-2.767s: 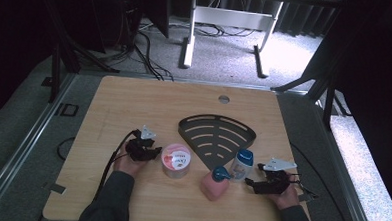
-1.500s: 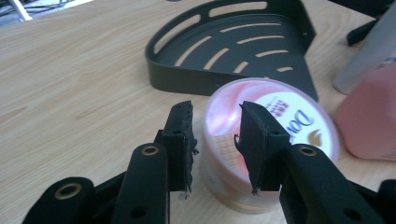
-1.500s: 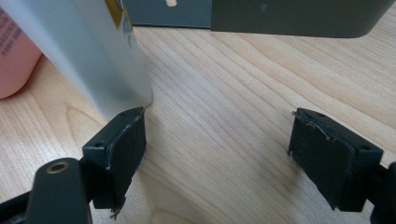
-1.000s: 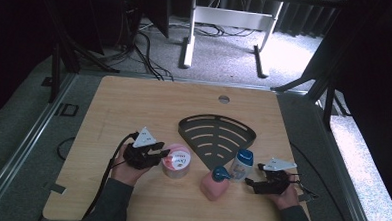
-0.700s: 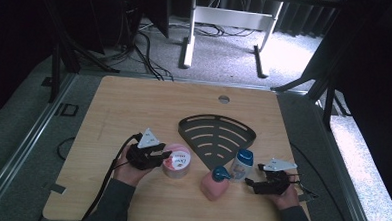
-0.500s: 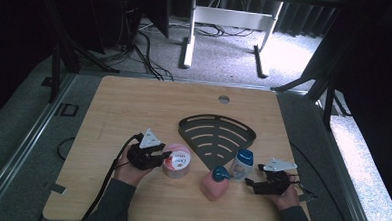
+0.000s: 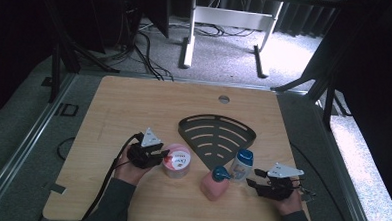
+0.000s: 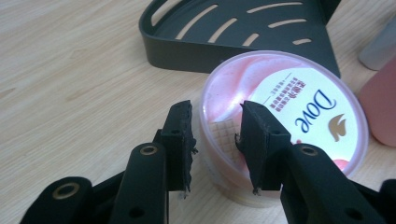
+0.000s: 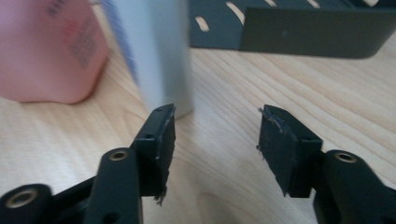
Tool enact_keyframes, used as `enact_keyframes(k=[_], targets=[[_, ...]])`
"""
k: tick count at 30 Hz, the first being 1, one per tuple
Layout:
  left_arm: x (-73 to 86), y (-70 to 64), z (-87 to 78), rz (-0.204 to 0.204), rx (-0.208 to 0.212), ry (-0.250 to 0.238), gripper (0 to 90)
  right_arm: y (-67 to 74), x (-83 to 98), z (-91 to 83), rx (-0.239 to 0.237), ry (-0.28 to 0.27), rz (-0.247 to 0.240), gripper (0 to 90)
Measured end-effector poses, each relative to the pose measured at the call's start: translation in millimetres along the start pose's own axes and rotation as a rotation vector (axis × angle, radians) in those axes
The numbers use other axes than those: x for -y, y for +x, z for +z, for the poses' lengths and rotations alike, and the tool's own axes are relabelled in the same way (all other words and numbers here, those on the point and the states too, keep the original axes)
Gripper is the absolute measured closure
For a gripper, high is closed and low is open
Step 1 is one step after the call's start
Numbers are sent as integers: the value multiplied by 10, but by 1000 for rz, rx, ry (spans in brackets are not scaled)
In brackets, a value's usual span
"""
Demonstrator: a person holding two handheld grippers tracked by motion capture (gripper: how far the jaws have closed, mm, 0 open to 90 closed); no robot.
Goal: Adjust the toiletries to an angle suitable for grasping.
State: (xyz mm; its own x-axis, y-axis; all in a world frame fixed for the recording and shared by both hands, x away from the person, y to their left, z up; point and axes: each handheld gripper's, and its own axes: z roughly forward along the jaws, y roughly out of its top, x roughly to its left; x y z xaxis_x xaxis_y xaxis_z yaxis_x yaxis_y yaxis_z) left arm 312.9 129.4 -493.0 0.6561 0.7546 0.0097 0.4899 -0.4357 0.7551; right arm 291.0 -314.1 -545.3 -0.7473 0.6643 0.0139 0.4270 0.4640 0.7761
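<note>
In the high view, the left gripper (image 7: 158,154) is at the pink jar (image 7: 177,160), beside the black rack (image 7: 217,139); the right gripper (image 7: 253,179) reaches toward the small bottle (image 7: 241,164).

In the left gripper view, the jaws pinch the jar's rim (image 8: 224,135), so lifting seems next; its base is hidden.

In the right gripper view, the jaws have just been closing and stand apart with nothing between them; the bottle (image 9: 156,56) is blurred and cut off.
</note>
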Motion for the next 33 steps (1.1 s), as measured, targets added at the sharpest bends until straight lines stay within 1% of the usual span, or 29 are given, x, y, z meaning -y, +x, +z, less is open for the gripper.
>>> enact_keyframes(k=[2, 3, 4, 6, 7, 8, 9, 10, 11, 12, 13, 14, 15, 16, 17, 18, 19, 20, 21, 22, 23, 25, 26, 27, 29, 30, 31, 32, 33], targets=[[0, 5, 0, -1, -4, 2, 636, 24, -4, -24, 2, -5, -8, 481], [0, 9, 2, -3, -9, 0, 637, 88, -6, -75, 7, -19, -23, 511], [0, 12, 4, -6, -8, -2, 639, 105, -5, -91, 5, -22, -28, 526], [0, 25, 7, -17, 4, -2, 640, 128, -5, -112, 6, -23, -33, 544], [-1, 40, 6, -21, 15, 2, 657, 175, -6, -152, 8, -30, -48, 581], [-1, 52, 9, -37, 29, 1, 657, 175, -6, -152, 8, -30, -48, 581], [-1, 67, 11, -44, 41, 3, 672, 223, -16, -189, 8, -44, -57, 610], [-1, 76, 12, -51, 50, 4, 672, 223, -16, -189, 8, -44, -57, 610], [-1, 81, 12, -53, 53, 3, 674, 251, -23, -206, 6, -55, -65, 623], [-2, 82, 12, -53, 59, 5, 682, 309, -37, -233, 5, -74, -80, 655], [-2, 82, 12, -53, 59, 5, 688, 339, -44, -244, 5, -81, -86, 674], [-1, 83, 13, -53, 62, 3, 688, 339, -44, -244, 5, -81, -86, 674], [0, 89, 13, -53, 69, 3, 691, 373, -52, -253, 6, -89, -91, 698], [1, 93, 14, -55, 74, 2, 705, 434, -72, -270, 2, -100, -106, 754], [1, 98, 17, -58, 76, 1, 705, 434, -72, -270, 2, -100, -106, 754], [2, 117, 30, -74, 87, -4, 710, 502, -103, -268, -22, -119, -113, 772], [2, 117, 30, -74, 87, -4, 710, 502, -103, -268, -22, -119, -113, 772], [3, 131, 39, -89, 96, -7, 710, 523, -115, -263, -37, -122, -107, 772], [5, 147, 49, -104, 106, -11, 709, 587, -151, -239, -49, -138, -108, 775], [6, 157, 57, -112, 112, -15, 709, 587, -151, -239, -49, -138, -108, 775], [6, 162, 60, -112, 116, -16, 709, 673, -193, -205, -54, -133, -126, 777], [6, 157, 64, -109, 110, -20, 712, 749, -228, -166, -67, -139, -142, 778], [5, 158, 65, -107, 114, -21, 712, 749, -228, -166, -67, -139, -142, 778], [6, 162, 67, -108, 126, -23, 747, 824, -260, -129, -72, -137, -164, 776], [7, 176, 65, -111, 135, -19, 752, 841, -267, -122, -73, -139, -168, 773], [8, 185, 60, -115, 137, -17, 784, 881, -283, -105, -78, -142, -176, 771], [10, 191, 55, -111, 135, -16, 802, 892, -289, -101, -76, -143, -181, 767], [11, 194, 46, -106, 132, -14, 802, 892, -289, -101, -76, -143, -181, 767], [11, 190, 34, -94, 117, -11, 864, 916, -299, -89, -81, -151, -182, 765]])
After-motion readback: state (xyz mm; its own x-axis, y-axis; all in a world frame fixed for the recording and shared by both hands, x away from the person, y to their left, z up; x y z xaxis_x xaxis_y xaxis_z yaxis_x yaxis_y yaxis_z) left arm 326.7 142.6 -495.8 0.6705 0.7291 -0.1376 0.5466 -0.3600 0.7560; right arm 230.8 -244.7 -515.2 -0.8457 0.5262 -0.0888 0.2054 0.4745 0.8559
